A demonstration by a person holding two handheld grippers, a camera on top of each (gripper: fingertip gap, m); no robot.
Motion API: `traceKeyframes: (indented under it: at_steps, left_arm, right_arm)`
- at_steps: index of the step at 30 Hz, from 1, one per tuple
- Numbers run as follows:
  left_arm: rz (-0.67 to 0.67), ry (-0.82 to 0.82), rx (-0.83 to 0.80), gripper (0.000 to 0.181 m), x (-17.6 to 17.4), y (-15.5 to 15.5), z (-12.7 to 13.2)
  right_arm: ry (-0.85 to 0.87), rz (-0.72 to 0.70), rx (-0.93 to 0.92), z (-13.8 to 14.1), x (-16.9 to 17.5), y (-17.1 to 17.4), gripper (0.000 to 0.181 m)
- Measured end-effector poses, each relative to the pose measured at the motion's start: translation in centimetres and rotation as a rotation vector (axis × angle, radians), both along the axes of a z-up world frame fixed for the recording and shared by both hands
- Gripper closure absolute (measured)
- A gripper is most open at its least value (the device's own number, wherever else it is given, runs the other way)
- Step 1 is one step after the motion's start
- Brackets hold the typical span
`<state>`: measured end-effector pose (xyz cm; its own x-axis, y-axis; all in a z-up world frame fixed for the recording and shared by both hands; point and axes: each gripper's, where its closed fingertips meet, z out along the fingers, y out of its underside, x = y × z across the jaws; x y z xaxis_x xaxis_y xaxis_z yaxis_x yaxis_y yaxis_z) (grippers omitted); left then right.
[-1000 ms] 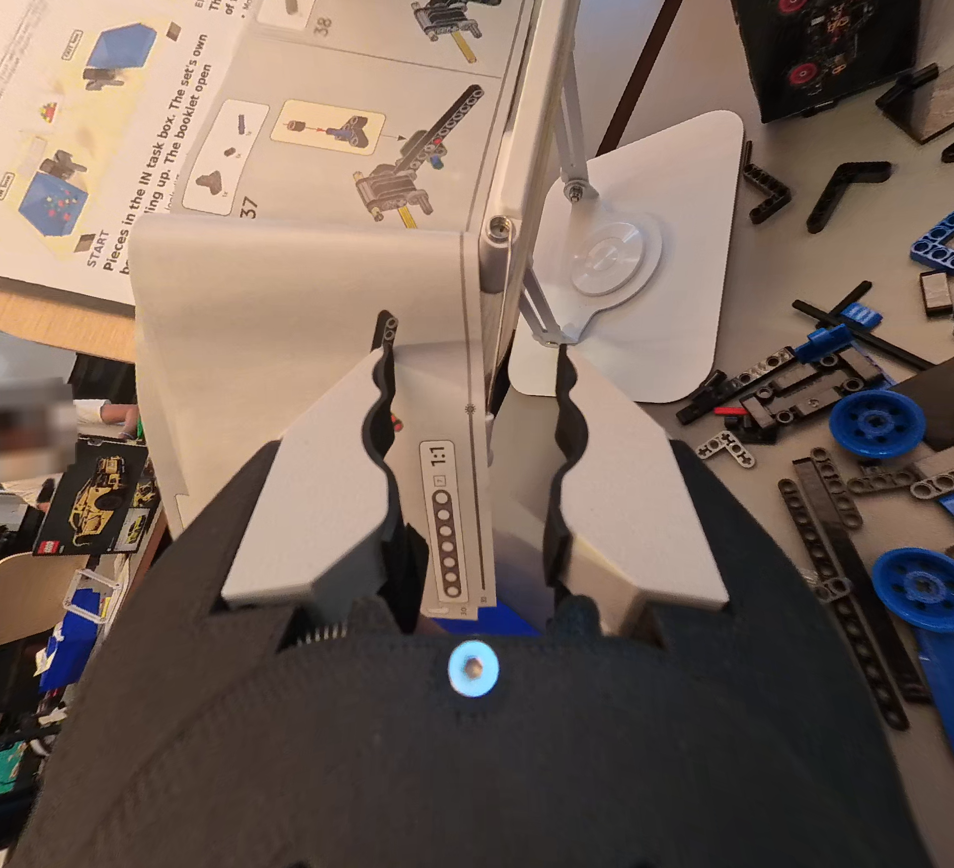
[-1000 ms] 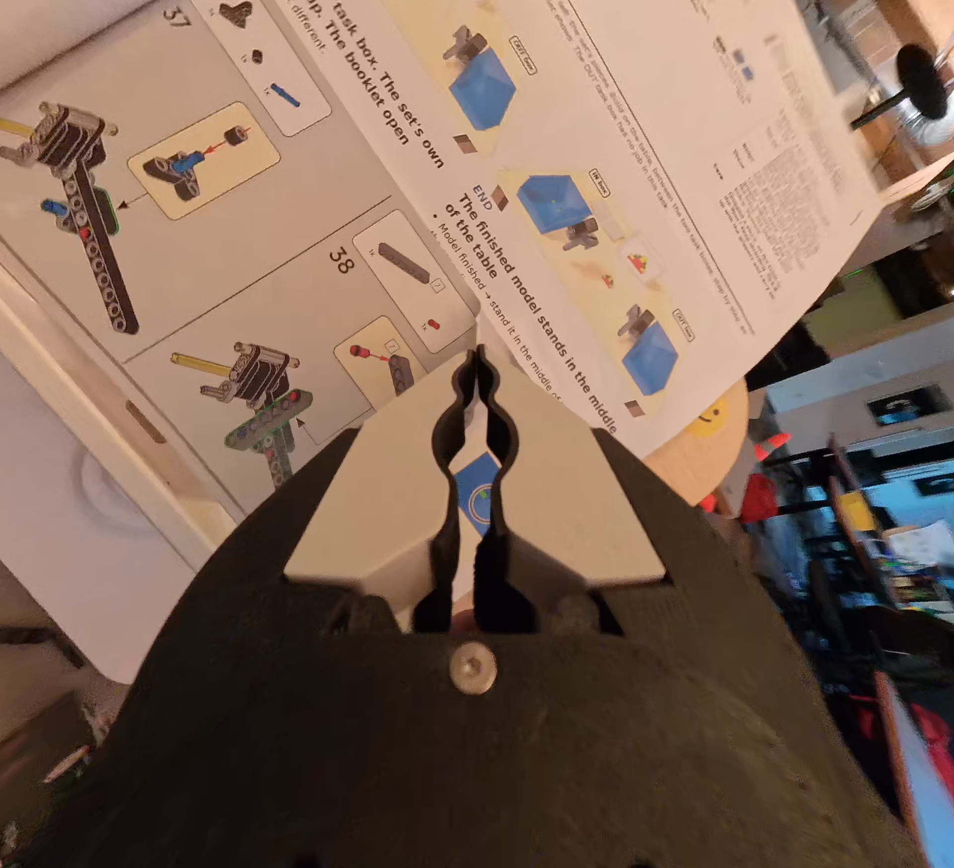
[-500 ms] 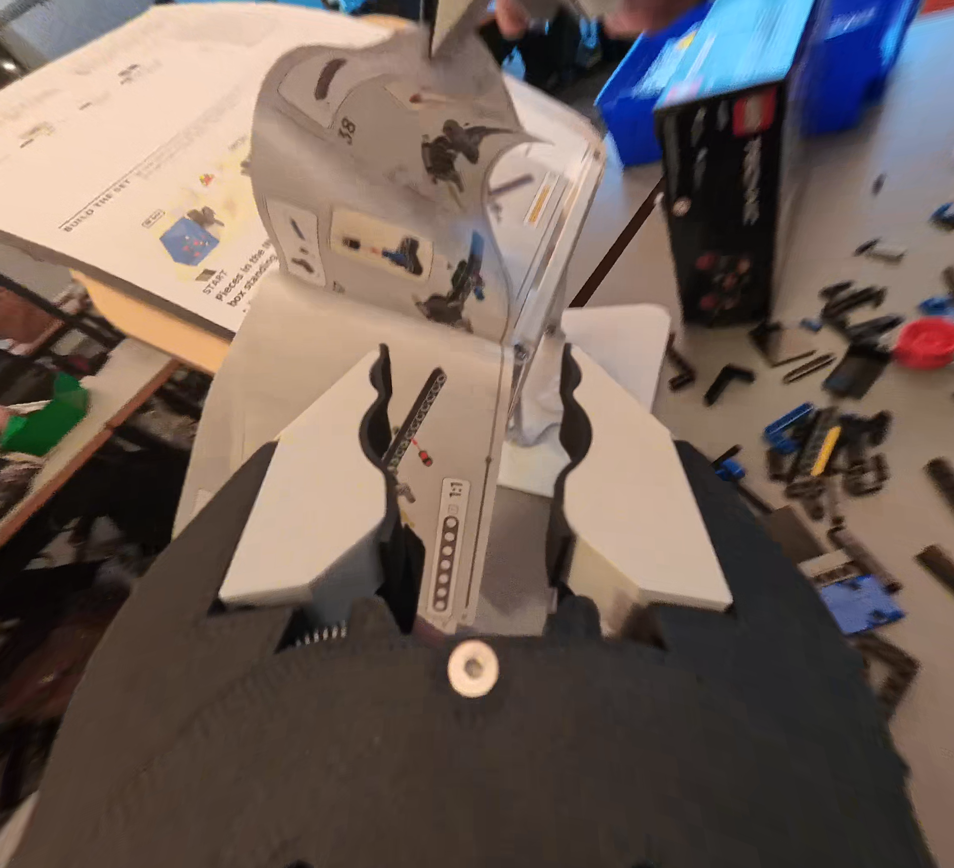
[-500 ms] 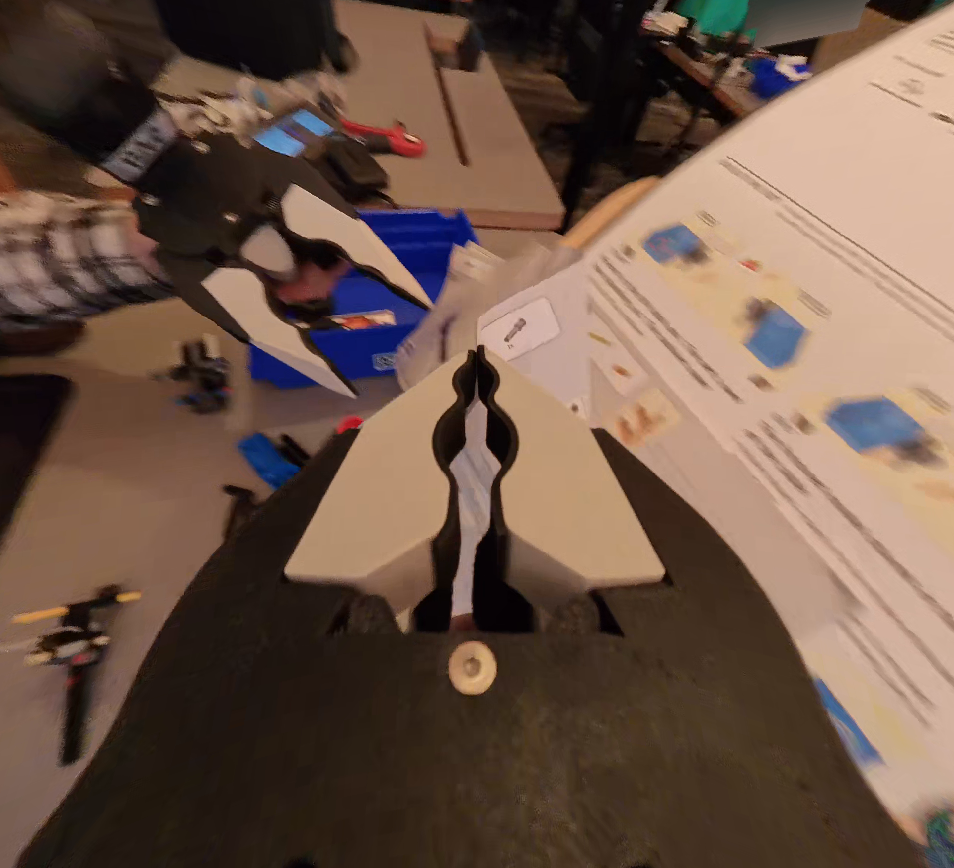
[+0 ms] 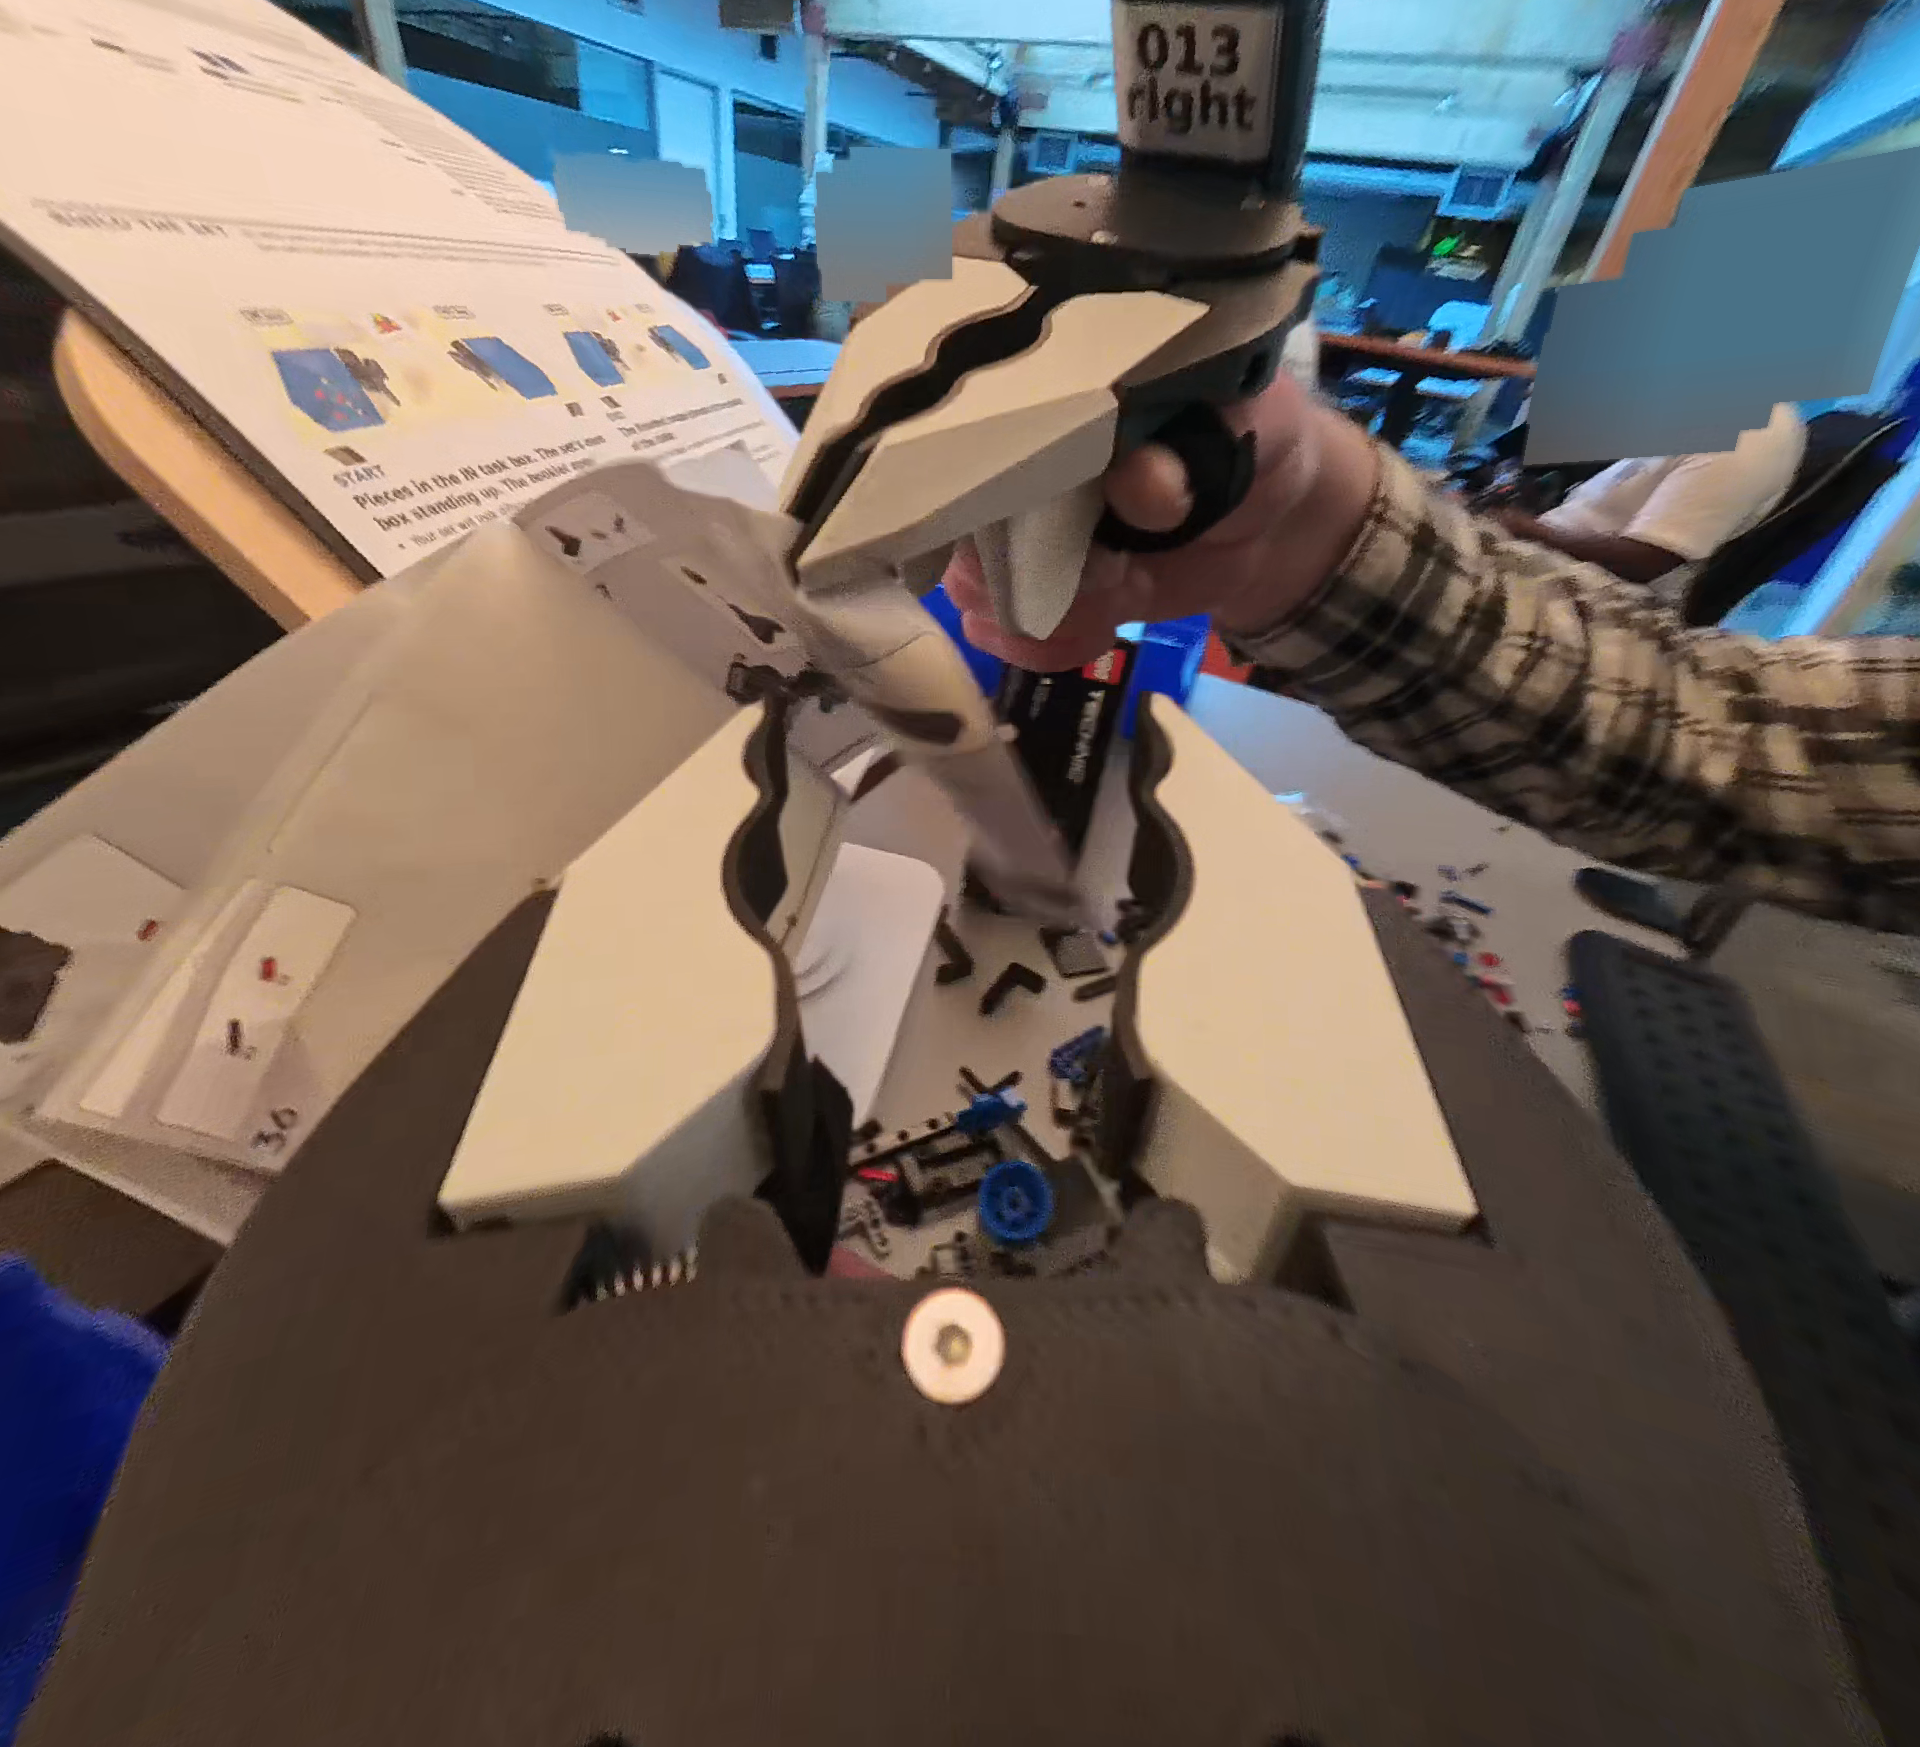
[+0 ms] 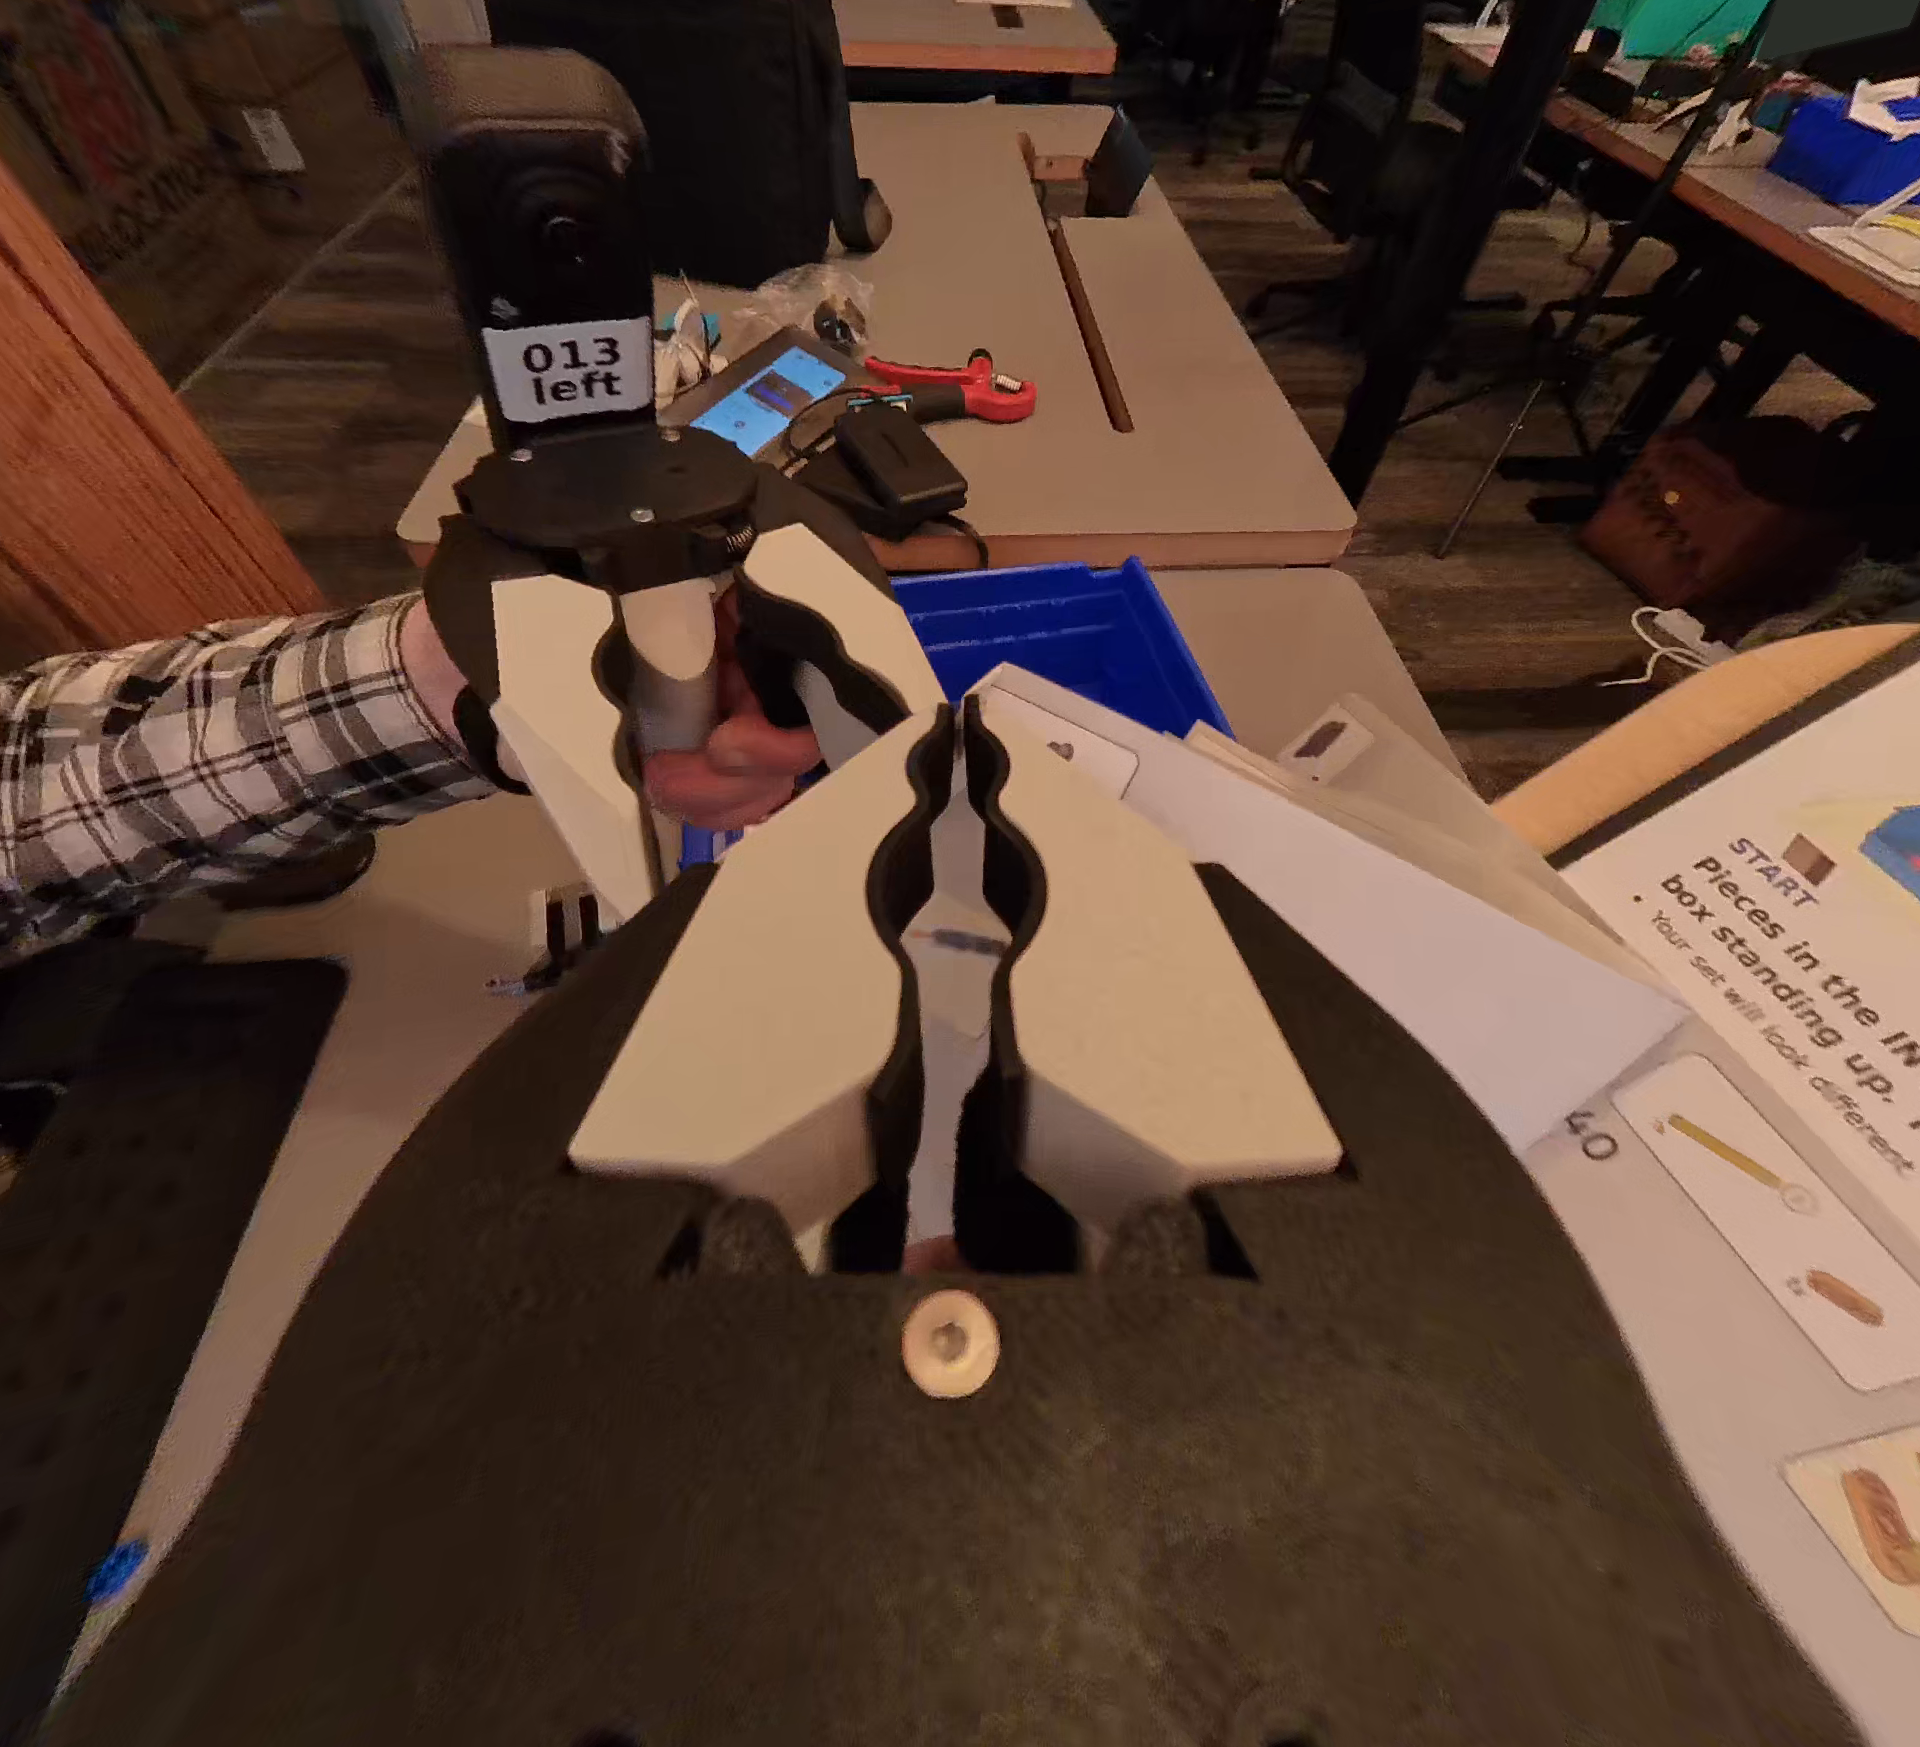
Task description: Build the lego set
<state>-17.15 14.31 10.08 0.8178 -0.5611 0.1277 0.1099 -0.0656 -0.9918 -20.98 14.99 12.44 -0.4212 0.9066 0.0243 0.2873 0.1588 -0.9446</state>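
Note:
The grey instruction booklet point(image 5: 416, 762) lies open on its stand at the left. My right gripper point(image 5: 795, 544) is shut on the edge of one booklet page point(image 5: 707, 575), which it holds lifted and curled over. In the right wrist view that page point(image 6: 951, 876) shows pinched between the closed fingers of the right gripper point(image 6: 956, 710). My left gripper point(image 5: 956, 731) is open and empty, just below the lifted page. It also shows in the right wrist view point(image 6: 769, 793), jaws apart. Loose black pieces point(image 5: 997, 980) and a blue wheel point(image 5: 1008, 1198) lie on the table.
A printed task sheet point(image 5: 312, 263) on a board leans behind the booklet and shows at the right point(image 6: 1818, 949). A black set box point(image 5: 1070, 741) stands beyond the white stand base point(image 5: 873, 949). A blue bin point(image 6: 1049, 637) sits behind. A black mat point(image 5: 1714, 1126) lies right. Across from one pair of fingers to the other is roughly 4 cm. The left tips stand about 25 cm off the blue wheel point(image 5: 1008, 1198).
The right gripper has lifted the pinched page up off the booklet and carried it over. The left gripper has tilted up, still open, and the page edge no longer lies between its fingers.

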Motion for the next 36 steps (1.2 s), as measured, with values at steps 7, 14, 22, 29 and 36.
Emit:
traceKeyframes:
  at_steps: [7,14,22,29,36]
  left_arm:
    - [0.110,0.062,-0.097,0.163,-3.2,1.0,-2.8]
    - [0.204,0.070,-0.113,0.181,-7.1,1.8,-3.5]
    - [0.324,0.076,-0.201,0.181,-13.0,4.4,-5.9]
    - [0.337,0.089,-0.218,0.181,-13.9,5.7,-6.6]
    - [0.338,0.047,-0.238,0.181,-14.7,6.4,-8.4]
  right_arm:
    - [-0.001,-0.028,0.006,-1.1,-2.0,-0.8,0.173]
    - [0.034,-0.088,0.259,-1.1,0.3,1.2,0.151]
    - [-0.292,0.019,0.897,-12.2,3.5,3.8,0.151]
    - [-0.267,-0.007,1.039,-14.7,0.9,5.1,0.159]
    - [-0.176,-0.040,1.002,-13.8,0.5,5.3,0.181]
